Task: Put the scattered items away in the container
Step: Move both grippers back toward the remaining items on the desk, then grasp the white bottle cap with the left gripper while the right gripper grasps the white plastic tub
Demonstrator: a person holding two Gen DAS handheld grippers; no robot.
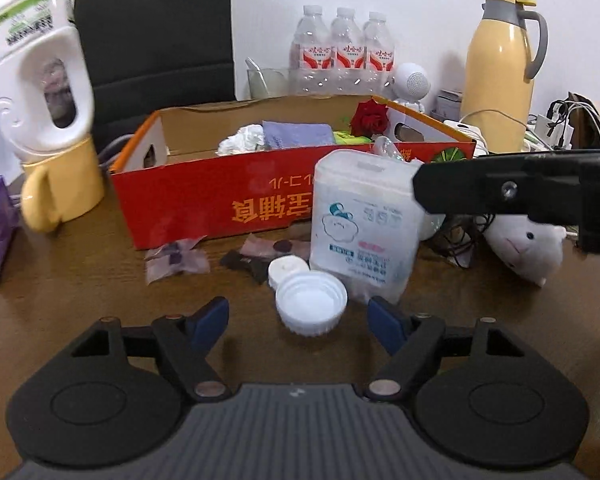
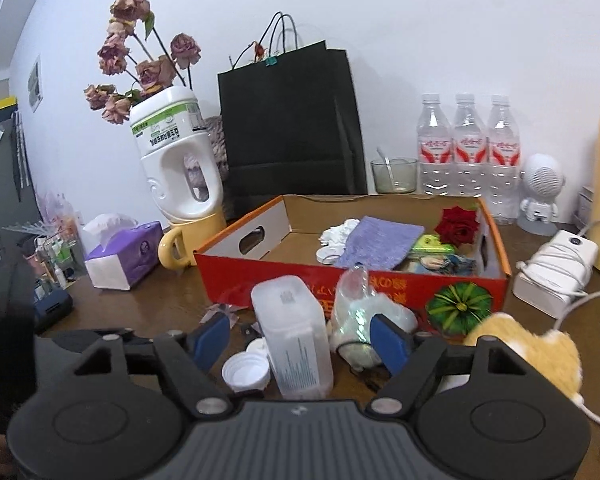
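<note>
A red cardboard box [image 1: 220, 204] [image 2: 260, 280] stands open on the brown table and holds a purple cloth [image 2: 380, 240], a red rose and small packets. In front of it a translucent plastic box [image 1: 364, 232] [image 2: 292, 332] stands upright. A white bottle cap [image 1: 311, 308] [image 2: 246, 372] lies beside it, near a small round lid [image 1: 288, 270] and candy wrappers [image 1: 176, 260]. My left gripper [image 1: 298, 320] is open, with the cap between its fingers, untouched. My right gripper [image 2: 300, 338] is open around the plastic box, its pads apart from it.
A crumpled clear bag [image 2: 364, 304] and a plush toy [image 1: 524, 244] lie right of the plastic box. A yellow mug [image 1: 64, 188] bearing a white jug stands left of the red box, a purple tissue box [image 2: 120, 256] further left. A black bag, water bottles [image 2: 468, 152], a yellow flask [image 1: 500, 72] and cables line the back.
</note>
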